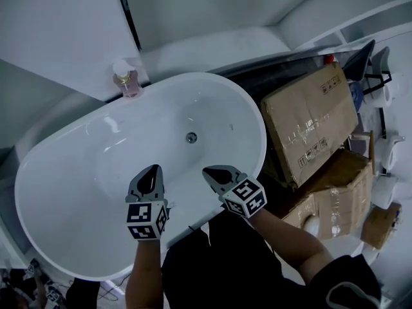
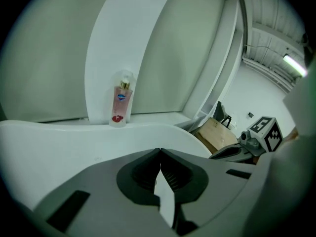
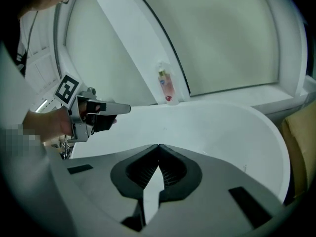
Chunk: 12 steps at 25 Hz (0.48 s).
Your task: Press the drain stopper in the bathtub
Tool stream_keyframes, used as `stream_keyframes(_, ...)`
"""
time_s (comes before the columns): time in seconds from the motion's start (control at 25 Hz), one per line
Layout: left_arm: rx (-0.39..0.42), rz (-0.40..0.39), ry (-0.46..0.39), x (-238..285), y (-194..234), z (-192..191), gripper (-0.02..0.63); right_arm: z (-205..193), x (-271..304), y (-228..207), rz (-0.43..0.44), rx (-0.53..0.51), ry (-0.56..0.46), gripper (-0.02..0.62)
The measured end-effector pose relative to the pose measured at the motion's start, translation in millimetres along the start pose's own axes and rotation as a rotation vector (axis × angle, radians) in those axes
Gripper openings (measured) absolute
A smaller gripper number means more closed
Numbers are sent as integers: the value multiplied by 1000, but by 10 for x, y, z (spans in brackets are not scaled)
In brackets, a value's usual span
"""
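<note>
A white oval bathtub (image 1: 71,237) fills the head view, with a small round metal drain stopper (image 1: 191,137) on its floor. My left gripper (image 1: 149,170) hovers over the near rim, shut and holding nothing, its tips meeting in the left gripper view (image 2: 160,150). My right gripper (image 1: 214,170) hangs beside it, a little to the right, also shut and holding nothing (image 3: 158,146). Both point toward the stopper, well short of it. The stopper does not show in either gripper view.
A pink bottle (image 1: 127,80) with a white pump stands on the tub's far rim (image 2: 121,98) (image 3: 167,87). Cardboard boxes (image 1: 313,121) are stacked close to the tub's right side. White walls rise behind the tub.
</note>
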<state>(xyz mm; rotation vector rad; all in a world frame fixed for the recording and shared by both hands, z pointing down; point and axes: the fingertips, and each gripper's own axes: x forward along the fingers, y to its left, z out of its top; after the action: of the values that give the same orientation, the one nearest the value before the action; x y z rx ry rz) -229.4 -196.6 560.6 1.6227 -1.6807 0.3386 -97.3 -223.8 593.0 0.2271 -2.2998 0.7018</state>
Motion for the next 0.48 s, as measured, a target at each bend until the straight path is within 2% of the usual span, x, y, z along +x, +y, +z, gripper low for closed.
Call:
stream_keyframes(0.16, 1, -20, 51, 422, 119, -358, 12, -359, 393, -279, -14, 52, 27, 14)
stream_keyframes(0.48, -21, -72, 147, 1387, 339, -1132, 12, -879, 1317, -899, -30, 38, 94, 14)
